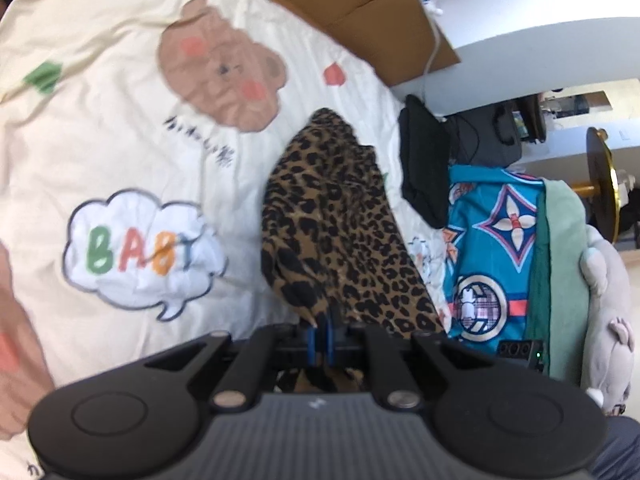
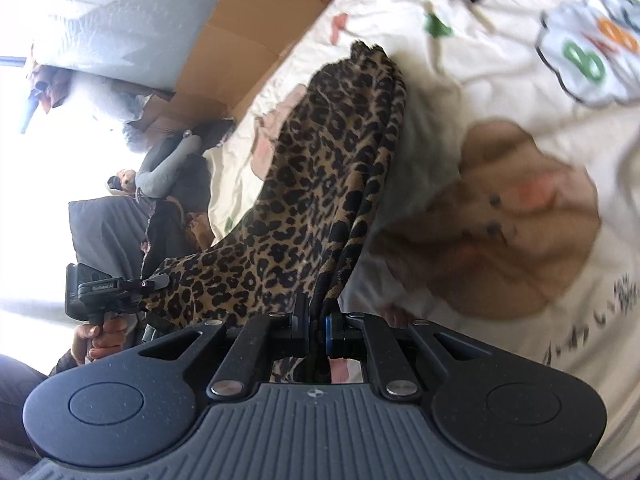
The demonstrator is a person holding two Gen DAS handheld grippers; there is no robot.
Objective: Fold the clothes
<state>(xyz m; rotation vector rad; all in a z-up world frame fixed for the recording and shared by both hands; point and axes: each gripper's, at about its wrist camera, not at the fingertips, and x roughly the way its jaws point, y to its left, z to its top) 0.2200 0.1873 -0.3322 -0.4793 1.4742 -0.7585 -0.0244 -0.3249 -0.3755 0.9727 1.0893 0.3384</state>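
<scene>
Together, both handheld grippers are clamped on a leopard-print garment (image 1: 336, 232), lifted off a cream bedspread (image 1: 120, 152). Seen from its own wrist camera, the left gripper (image 1: 326, 338) has its blue-padded fingers (image 1: 330, 340) pressed tight on a gathered corner of the cloth, which drapes away from the jaws and rests partly on the bedspread. From the right wrist camera, the right gripper (image 2: 318, 328) pinches a bunched edge of the same garment, which stretches off to the left gripper (image 2: 116, 284), held by a person's hand (image 2: 102, 340) at the left of the frame. The bedspread is printed with brown bear faces (image 1: 222, 70) and a cloud (image 1: 140, 252) reading "BABY". Beside the garment in the left view lie a black item of clothing (image 1: 424, 160), a turquoise patterned cloth (image 1: 492, 256) and a green cloth (image 1: 560, 264), with a grey plush toy (image 1: 608, 312) at the edge. Flattened cardboard (image 1: 360, 4) lies beyond the bedspread.
</scene>
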